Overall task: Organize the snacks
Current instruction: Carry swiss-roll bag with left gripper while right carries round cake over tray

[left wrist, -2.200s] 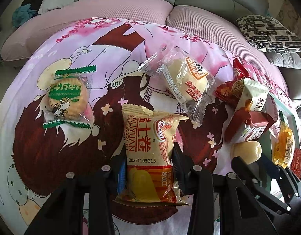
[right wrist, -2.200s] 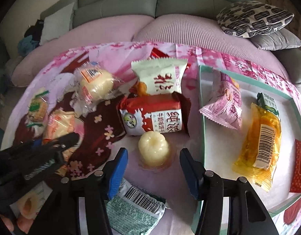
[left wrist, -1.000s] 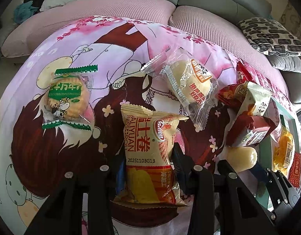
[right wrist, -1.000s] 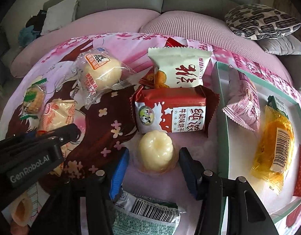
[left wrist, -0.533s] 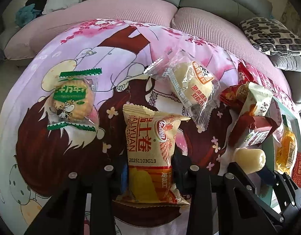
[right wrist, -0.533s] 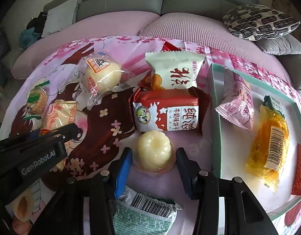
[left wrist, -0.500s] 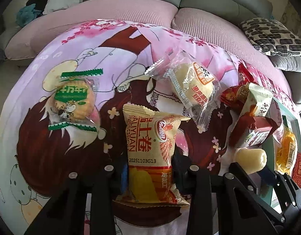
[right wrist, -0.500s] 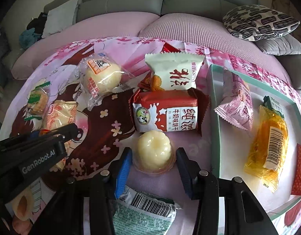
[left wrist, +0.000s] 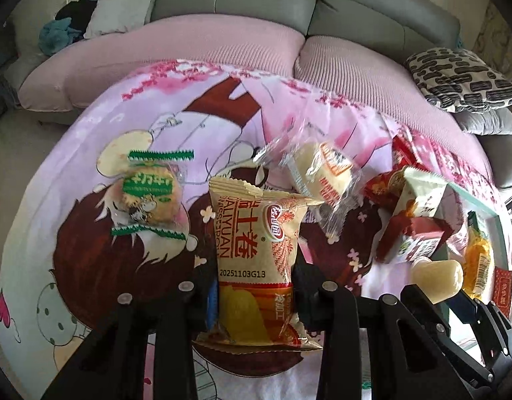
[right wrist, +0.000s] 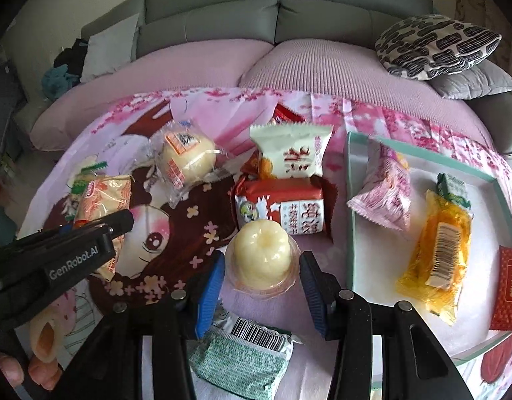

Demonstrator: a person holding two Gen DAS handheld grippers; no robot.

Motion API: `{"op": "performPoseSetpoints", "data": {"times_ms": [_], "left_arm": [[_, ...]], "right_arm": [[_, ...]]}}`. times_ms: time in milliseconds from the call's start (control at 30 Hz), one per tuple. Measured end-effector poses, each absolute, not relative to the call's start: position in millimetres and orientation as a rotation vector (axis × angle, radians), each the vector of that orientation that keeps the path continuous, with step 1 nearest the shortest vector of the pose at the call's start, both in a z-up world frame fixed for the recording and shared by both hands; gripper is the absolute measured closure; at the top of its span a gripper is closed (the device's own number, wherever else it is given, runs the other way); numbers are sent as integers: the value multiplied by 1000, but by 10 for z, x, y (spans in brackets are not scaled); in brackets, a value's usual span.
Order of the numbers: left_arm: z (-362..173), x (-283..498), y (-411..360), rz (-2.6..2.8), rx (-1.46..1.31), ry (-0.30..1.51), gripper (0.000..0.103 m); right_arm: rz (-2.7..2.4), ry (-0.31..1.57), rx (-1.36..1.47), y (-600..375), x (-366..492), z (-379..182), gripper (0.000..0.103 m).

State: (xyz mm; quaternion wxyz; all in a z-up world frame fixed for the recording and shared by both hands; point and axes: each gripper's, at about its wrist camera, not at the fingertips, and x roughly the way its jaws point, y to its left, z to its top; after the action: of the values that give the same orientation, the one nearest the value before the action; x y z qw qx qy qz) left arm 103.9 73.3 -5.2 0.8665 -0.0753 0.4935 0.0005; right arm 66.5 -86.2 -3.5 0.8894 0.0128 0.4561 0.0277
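Observation:
My left gripper (left wrist: 256, 286) is shut on a tan and red egg-roll packet (left wrist: 256, 253), held a little above the printed cloth; the packet also shows in the right wrist view (right wrist: 102, 200). My right gripper (right wrist: 262, 280) is shut on a pale yellow jelly cup (right wrist: 261, 260), lifted off the cloth, and the cup shows in the left wrist view (left wrist: 437, 275). A teal-rimmed white tray (right wrist: 351, 200) at the right holds a pink packet (right wrist: 382, 193), a yellow packet (right wrist: 439, 246) and a red packet (right wrist: 509, 286).
On the cloth lie a green-edged biscuit (left wrist: 151, 195), a clear-wrapped bun (right wrist: 186, 160), a cream packet (right wrist: 291, 156), a red milk-biscuit packet (right wrist: 282, 210) and a green packet (right wrist: 242, 356) under my right gripper. A sofa (right wrist: 256, 16) with cushions stands behind.
Both grippers have risen with their snacks. The right jaws have closed in on the jelly cup, which is now off the cloth. The egg-roll packet stays gripped.

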Motion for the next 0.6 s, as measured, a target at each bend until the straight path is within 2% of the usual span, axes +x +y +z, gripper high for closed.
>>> {"op": "performPoseSetpoints", "data": {"times_ms": [600], "left_arm": [[215,956,38,-121,-76,967,65]], "right_arm": [[-73,885,113,-1506,501,202,54]]}}
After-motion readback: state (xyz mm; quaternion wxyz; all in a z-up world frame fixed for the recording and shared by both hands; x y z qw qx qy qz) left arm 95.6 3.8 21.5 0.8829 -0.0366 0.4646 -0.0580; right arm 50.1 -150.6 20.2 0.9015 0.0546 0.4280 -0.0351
